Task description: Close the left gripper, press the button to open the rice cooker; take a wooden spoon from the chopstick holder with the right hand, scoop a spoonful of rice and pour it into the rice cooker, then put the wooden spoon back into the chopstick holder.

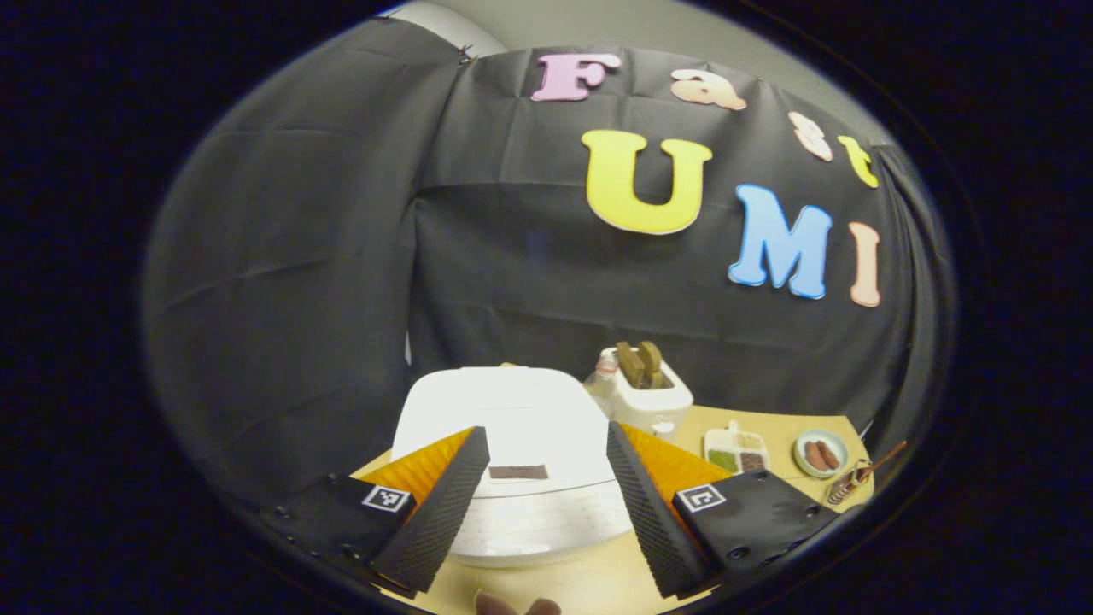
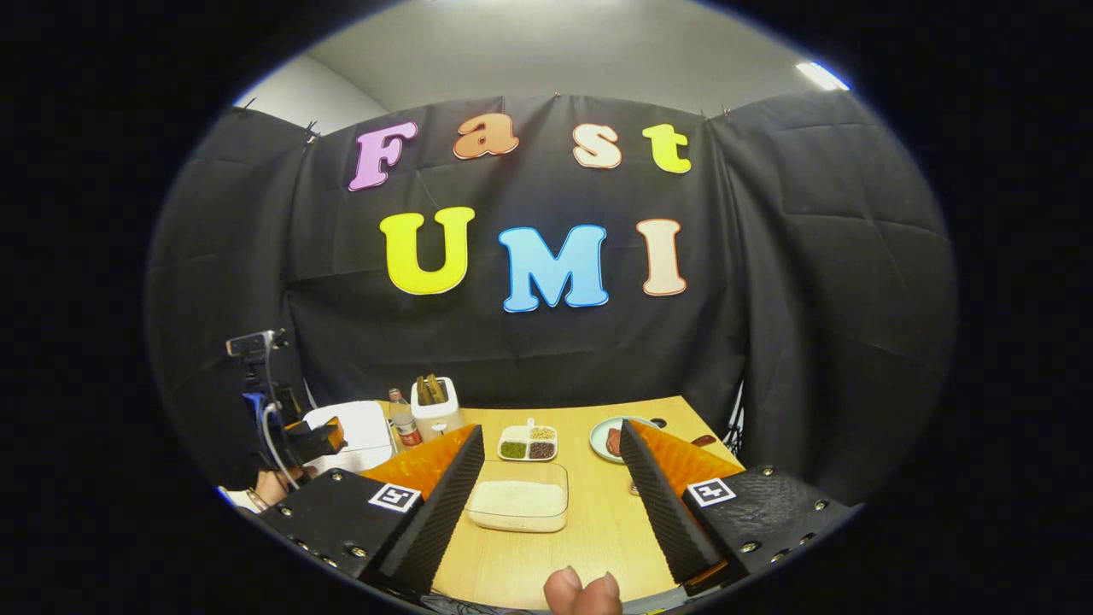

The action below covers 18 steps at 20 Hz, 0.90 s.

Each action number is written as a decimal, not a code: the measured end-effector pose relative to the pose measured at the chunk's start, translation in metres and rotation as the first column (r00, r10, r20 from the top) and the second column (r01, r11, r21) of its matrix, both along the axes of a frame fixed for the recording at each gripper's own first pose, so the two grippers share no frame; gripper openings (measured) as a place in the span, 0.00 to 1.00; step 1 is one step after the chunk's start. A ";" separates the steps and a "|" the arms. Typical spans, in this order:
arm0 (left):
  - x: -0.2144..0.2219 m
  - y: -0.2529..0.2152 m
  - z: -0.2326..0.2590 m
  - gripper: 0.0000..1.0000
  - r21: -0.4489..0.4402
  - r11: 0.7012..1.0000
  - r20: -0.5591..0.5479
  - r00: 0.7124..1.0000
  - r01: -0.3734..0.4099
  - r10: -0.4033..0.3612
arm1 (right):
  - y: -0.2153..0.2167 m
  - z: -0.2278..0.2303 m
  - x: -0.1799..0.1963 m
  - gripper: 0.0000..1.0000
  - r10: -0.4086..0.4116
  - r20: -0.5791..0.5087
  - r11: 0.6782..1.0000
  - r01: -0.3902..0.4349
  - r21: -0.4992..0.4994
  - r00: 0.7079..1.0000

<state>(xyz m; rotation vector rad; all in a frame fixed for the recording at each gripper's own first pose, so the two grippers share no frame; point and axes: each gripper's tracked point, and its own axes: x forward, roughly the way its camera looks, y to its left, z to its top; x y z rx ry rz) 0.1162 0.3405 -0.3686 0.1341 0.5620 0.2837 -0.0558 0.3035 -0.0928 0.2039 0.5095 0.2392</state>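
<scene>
Our left gripper (image 1: 540,500) hung over the rice cooker (image 1: 512,444), jaws spread wide; we judged they should close before pressing. Our right gripper (image 2: 546,504) also gaped, empty.

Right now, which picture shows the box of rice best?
The right gripper view: the clear rice box sits on the table straight ahead, between the right gripper's open jaws, rice plainly seen. In the left gripper view, the closed rice cooker sits between the left gripper's open jaws instead.
</scene>
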 end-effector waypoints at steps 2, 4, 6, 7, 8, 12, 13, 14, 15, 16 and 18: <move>-0.006 -0.026 0.028 0.97 -0.009 0.998 0.025 0.997 0.069 -0.069 | -0.010 0.004 0.009 0.98 -0.007 0.018 1.000 0.007 -0.015 1.000; -0.010 -0.054 0.064 0.95 -0.032 0.993 0.073 0.991 0.112 -0.110 | -0.022 0.009 0.021 0.98 -0.019 0.045 1.000 0.020 -0.012 0.999; -0.017 -0.082 0.098 0.97 -0.037 0.989 0.128 0.982 0.146 -0.140 | -0.035 0.011 0.032 0.97 -0.026 0.066 1.000 0.026 -0.012 0.997; -0.010 -0.102 0.108 0.97 -0.031 0.986 0.149 0.976 0.165 -0.158 | -0.044 0.012 0.037 0.97 -0.029 0.080 0.999 0.030 -0.016 0.996; -0.015 -0.117 0.126 0.98 -0.018 0.982 0.172 0.968 0.189 -0.183 | -0.054 0.016 0.043 0.97 -0.033 0.098 0.999 0.035 -0.019 0.995; -0.040 -0.184 0.179 0.93 0.042 0.965 0.218 0.940 0.259 -0.262 | -0.104 0.032 0.062 0.92 -0.044 0.162 0.999 0.047 -0.016 0.986; -0.047 -0.201 0.188 0.93 0.042 0.964 0.223 0.938 0.262 -0.264 | -0.118 0.036 0.064 0.97 -0.045 0.174 0.999 0.047 -0.004 0.984; -0.056 -0.219 0.195 0.93 0.031 0.964 0.228 0.937 0.264 -0.264 | -0.131 0.040 0.066 0.97 -0.042 0.182 0.999 0.041 0.012 0.982; -0.067 -0.241 0.201 0.93 0.015 0.963 0.237 0.935 0.269 -0.265 | -0.143 0.045 0.067 0.98 -0.042 0.196 0.999 0.037 0.030 0.980; -0.076 -0.257 0.206 0.93 0.010 0.962 0.244 0.933 0.272 -0.266 | -0.159 0.050 0.070 0.97 -0.049 0.218 0.998 0.041 0.040 0.975; -0.094 -0.288 0.220 0.93 0.018 0.961 0.261 0.927 0.276 -0.271 | -0.183 0.050 0.072 0.97 -0.052 0.256 0.998 0.045 0.035 0.965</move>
